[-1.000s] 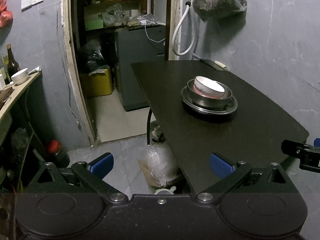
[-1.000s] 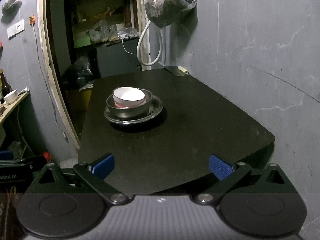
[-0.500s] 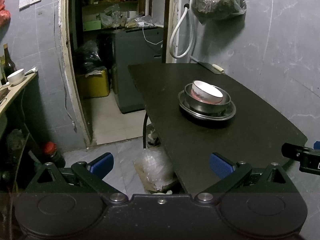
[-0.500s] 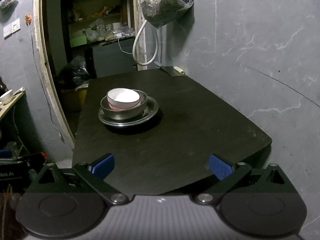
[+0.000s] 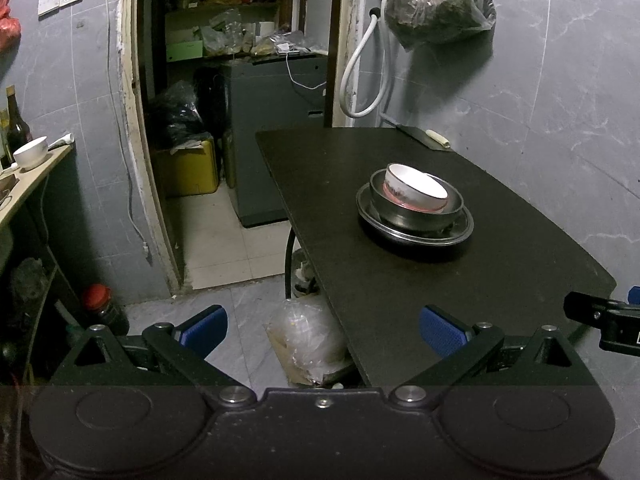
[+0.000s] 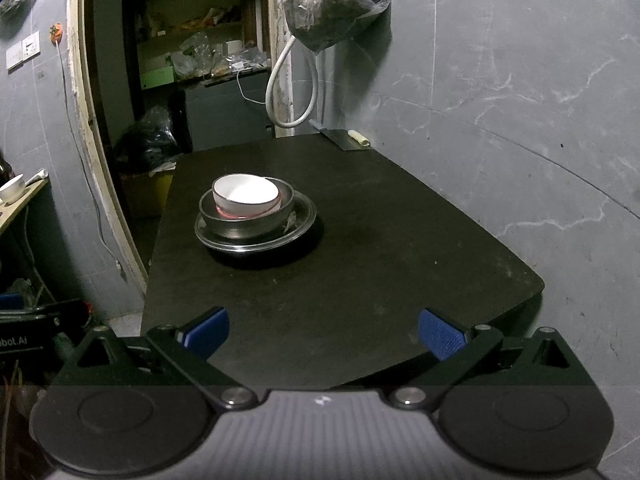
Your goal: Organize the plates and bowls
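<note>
Grey walls, a dark doorway, and a black worktop [image 6: 360,280] in front. On worktop: white bowl [image 6: 245,196] nested in steel bowl [image 6: 256,222], both resting on steel plate [image 6: 300,220], near the middle. Left claw [image 5: 323,330] spread wide and empty, hanging off the worktop's near corner, above the floor. Right claw [image 6: 323,330] also spread, empty, over the near edge, well apart from the stack. Stacking probably finished. Next move perhaps only a retreat, or carrying the whole stack by the plate rim, with both claws.
</note>
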A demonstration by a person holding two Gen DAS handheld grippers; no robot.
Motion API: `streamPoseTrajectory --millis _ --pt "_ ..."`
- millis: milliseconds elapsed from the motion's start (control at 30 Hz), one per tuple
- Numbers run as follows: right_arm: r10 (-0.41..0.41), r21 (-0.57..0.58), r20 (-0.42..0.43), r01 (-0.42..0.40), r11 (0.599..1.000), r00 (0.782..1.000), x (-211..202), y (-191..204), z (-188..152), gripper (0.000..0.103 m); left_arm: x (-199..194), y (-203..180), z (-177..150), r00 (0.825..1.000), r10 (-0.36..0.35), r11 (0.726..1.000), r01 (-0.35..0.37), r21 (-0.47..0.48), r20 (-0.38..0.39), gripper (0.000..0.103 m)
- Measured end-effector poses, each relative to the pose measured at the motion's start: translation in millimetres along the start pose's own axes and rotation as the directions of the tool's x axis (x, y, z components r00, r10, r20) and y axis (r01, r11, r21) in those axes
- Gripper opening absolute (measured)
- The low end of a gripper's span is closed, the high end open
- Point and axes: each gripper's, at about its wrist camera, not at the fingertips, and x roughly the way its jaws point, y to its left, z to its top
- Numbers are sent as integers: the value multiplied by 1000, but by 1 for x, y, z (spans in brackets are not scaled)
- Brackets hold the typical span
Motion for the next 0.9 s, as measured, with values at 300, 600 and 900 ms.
streamPoseTrajectory --millis 300,600,900 --pt "3 0 -5 -3 1000 1000 0 0 1 103 1 1 0 1000 3 1000 -3 -1 -1 102" --pt "2 1 -6 -2 1000 1000 0 0 1 103 1 1 0 1000 2 1000 -2 -1 -1 102" --pt "2 0 -11 -2 1000 1000 0 1 0 103 1 3 -1 1000 5 1000 -5 -4 -4 102"
